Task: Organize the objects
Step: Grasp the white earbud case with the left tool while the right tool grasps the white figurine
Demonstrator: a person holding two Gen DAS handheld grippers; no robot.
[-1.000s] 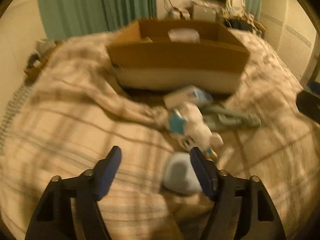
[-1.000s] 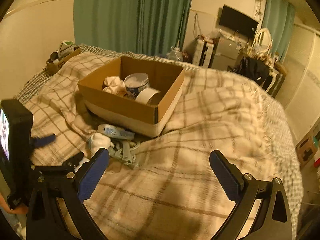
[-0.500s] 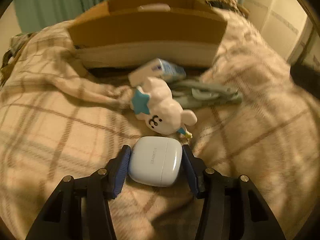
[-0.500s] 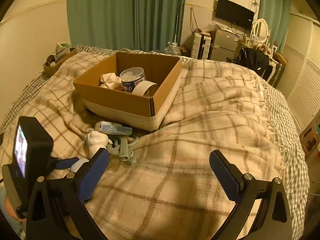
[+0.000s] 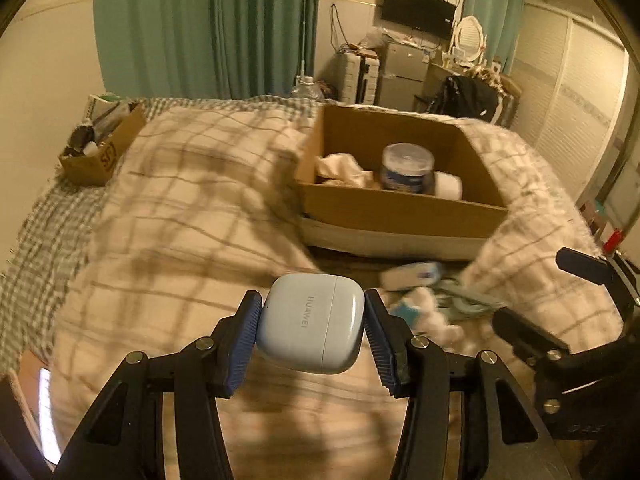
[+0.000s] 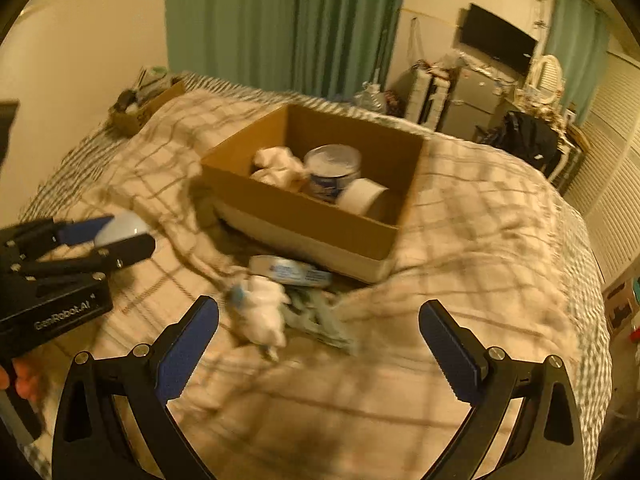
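Earbud case (image 5: 311, 322) now lifted off blanket (image 5: 180, 216), clamped in left hand-held gripper (image 5: 311, 334)

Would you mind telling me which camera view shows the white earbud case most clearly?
The left wrist view: the earbud case fills the centre, gripped between the left gripper pads, its lettering readable. The right wrist view shows only a rounded white sliver at the left edge, mostly hidden behind that gripper's finger.

Both cameras sit low over the bed (image 5: 180, 200), facing the curtains (image 6: 280, 24). The left view looks from the left, the right view from farther right; both share the cardboard box (image 5: 400, 212) (image 6: 304, 216).
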